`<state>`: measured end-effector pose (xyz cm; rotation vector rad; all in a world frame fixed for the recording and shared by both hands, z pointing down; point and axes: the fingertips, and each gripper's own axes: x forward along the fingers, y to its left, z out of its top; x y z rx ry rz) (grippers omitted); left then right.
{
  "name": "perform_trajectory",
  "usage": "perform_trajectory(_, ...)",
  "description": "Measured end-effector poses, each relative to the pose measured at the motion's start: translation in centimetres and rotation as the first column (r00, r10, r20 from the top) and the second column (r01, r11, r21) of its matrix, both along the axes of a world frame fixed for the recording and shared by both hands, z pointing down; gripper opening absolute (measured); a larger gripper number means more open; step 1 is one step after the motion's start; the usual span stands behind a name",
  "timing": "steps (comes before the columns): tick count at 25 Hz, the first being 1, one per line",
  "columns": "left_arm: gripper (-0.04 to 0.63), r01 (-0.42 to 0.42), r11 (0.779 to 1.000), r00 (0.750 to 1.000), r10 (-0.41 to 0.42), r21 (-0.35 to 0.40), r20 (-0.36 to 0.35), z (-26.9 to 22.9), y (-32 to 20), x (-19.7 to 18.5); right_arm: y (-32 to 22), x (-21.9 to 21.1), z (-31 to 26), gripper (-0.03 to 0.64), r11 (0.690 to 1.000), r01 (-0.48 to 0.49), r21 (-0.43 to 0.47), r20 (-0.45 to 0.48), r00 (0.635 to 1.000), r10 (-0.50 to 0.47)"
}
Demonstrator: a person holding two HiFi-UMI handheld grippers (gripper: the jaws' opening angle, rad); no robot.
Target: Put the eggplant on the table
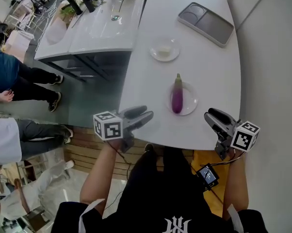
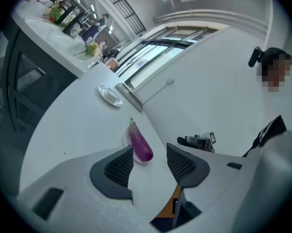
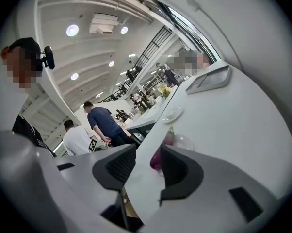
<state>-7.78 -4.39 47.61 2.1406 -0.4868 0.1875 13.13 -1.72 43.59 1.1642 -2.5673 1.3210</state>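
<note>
A purple eggplant lies lengthwise on a small clear plate near the front of the white table. My left gripper hovers at the table's near left edge, open, with nothing between its jaws; the eggplant shows just beyond them in the left gripper view. My right gripper sits at the near right edge, right of the plate, open and holding nothing. In the right gripper view the eggplant is partly hidden behind the right jaw.
Farther along the table stand a second small plate and a grey tray. A white counter with a basin stands to the left across a gap. People stand at the far left. A wall runs along the right.
</note>
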Motion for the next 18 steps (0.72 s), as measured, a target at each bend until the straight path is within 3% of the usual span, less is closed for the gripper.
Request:
perform_trajectory(4, 0.207, 0.002, 0.996, 0.999, 0.002, -0.093, 0.043, 1.9, -2.3, 2.2, -2.9, 1.8, 3.8, 0.143, 0.987, 0.019, -0.162, 0.008, 1.000, -0.018)
perform_trajectory(9, 0.207, 0.011, 0.980, 0.996, 0.006, -0.200, 0.086, 4.3, -3.9, 4.1, -5.1, 2.6, 8.1, 0.143, 0.942, 0.048, -0.333, 0.044, 0.998, -0.035)
perform_trajectory(18, 0.207, -0.021, 0.975, 0.962, 0.080, -0.222, 0.261, 7.4, -5.8, 6.2, -7.2, 1.8, 12.4, 0.143, 0.873, 0.136, -0.468, 0.037, 0.990, -0.135)
